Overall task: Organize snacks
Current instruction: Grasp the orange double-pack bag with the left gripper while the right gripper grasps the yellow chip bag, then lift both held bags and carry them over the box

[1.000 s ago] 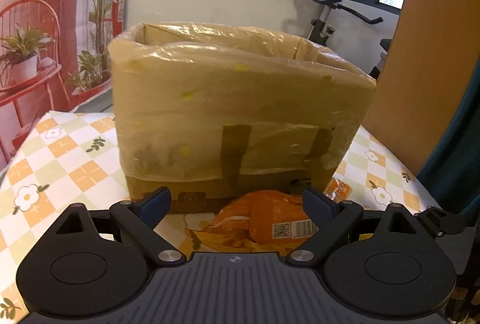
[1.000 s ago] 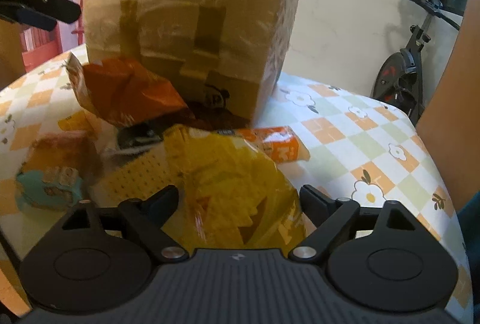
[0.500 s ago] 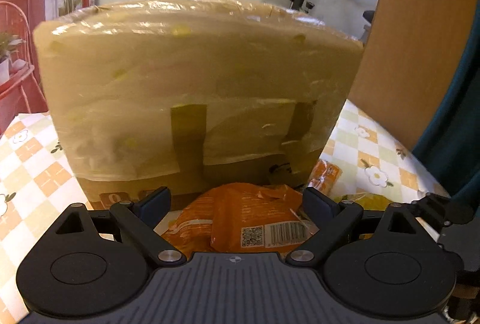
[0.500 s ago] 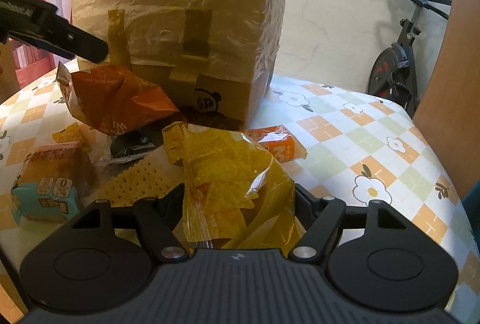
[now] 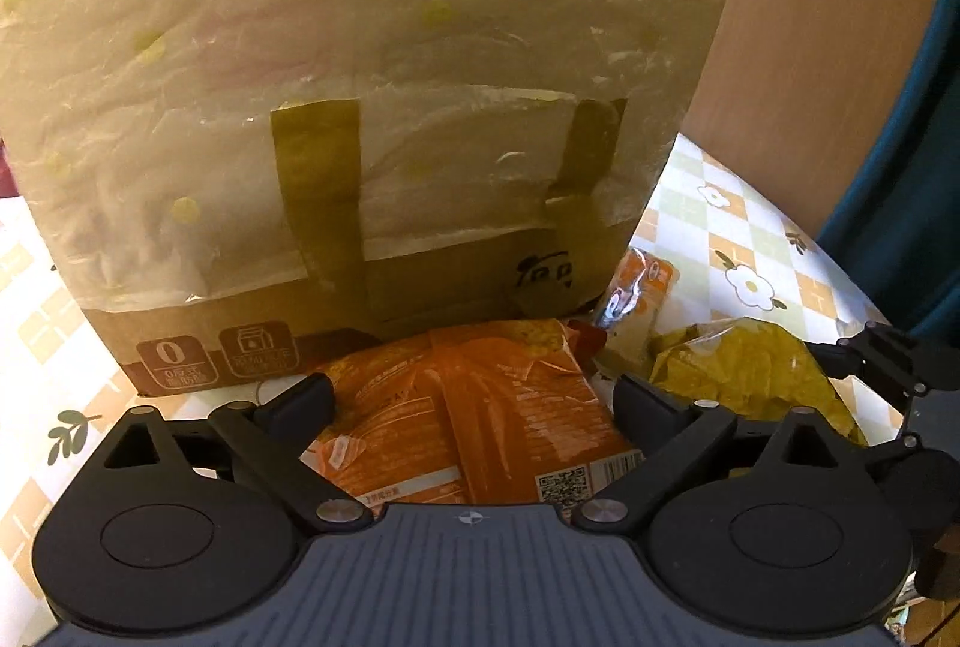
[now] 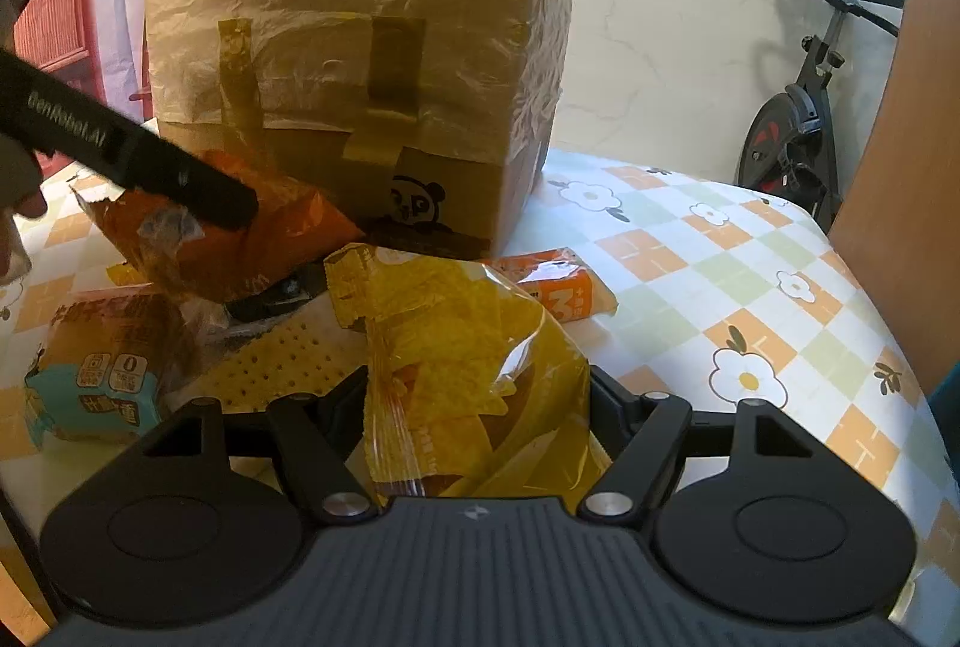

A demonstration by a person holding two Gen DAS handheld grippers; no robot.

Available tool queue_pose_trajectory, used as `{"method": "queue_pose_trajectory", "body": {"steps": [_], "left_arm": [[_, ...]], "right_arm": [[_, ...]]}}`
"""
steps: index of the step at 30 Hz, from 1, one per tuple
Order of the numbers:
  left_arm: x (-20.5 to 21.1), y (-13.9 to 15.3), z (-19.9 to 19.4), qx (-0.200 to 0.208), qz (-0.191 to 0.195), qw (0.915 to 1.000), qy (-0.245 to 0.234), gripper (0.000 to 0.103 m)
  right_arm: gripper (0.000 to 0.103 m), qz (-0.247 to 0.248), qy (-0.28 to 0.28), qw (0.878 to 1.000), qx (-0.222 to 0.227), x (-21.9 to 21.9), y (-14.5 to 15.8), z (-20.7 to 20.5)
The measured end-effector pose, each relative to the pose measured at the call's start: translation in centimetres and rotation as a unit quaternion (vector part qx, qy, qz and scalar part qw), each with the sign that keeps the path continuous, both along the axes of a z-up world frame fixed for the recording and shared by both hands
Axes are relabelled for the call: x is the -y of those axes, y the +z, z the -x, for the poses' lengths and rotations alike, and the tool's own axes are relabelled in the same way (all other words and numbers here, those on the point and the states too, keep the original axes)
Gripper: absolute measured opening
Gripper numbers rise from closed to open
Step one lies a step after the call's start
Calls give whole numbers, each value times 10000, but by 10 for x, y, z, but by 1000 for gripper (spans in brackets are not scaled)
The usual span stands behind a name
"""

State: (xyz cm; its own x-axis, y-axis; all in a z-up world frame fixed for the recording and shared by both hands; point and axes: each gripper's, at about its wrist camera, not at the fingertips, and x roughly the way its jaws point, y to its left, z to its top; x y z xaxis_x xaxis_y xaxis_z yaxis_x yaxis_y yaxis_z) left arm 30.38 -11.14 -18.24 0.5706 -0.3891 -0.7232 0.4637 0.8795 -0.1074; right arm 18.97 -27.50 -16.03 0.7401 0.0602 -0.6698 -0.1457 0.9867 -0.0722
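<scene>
**Snacks gathered in front of the wrapped box**

Currently, a cardboard box (image 5: pixel 360 107) wrapped in thin plastic film and fixed with strips of tape is seen standing on a table (image 6: pixel 690 251) covered with a checked cloth with flowers. The snacks are piled on the cloth just in front of the box, towards the near edge of the table.

The left gripper (image 5: pixel 474 395) is held over an orange snack bag (image 5: pixel 480 407). Its jaws are opening; the bag is seen between the two fingers, but the pads are not pressed on it. In the right wrist view one finger of this gripper is seen lying against the top of the orange bag, which leans on the front of the box.

The right gripper (image 6: pixel 477 407) is clamped on a yellow chip bag (image 6: pixel 468 359); the crumpled bag fills the space between the fingers and rises above them.

A small orange packet (image 6: pixel 558 287) is found beside the box's right front corner, just behind the yellow bag. A bread packet with a teal label (image 6: pixel 102 359) is placed at the left of the pile, and a flat dotted yellow pack (image 6: pixel 282 359) lies between it and the yellow bag. An exercise bike (image 6: pixel 804 107) is seen beyond the far edge of the table.
</scene>
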Motion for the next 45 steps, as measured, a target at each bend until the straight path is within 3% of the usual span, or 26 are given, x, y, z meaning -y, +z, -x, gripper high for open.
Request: {"method": "queue_pose_trajectory", "body": {"steps": [14,21,26,28,38,45], "left_arm": [[-17,-12,-5,-400,290,9986,204,103],[-33,-22,0,-798,754,9936,282,99],[-37,-21,9,-692,841,9936,307,90],[-40,-16,13,-638,889,9936,297,81],[-60,18,47,97,736,9966,369,77],[-84,49,65,528,849,9929,650,77]], "right_arm": [[74,-14,-14,10000,-3,0,-1,1],[74,-27,-22,10000,10,0,-1,2],[74,-23,-19,10000,2,0,-1,2],[74,-11,-11,10000,-5,0,-1,2],[68,-129,-97,9999,18,2,5,6],[67,-170,-211,9992,282,3,27,15]]}}
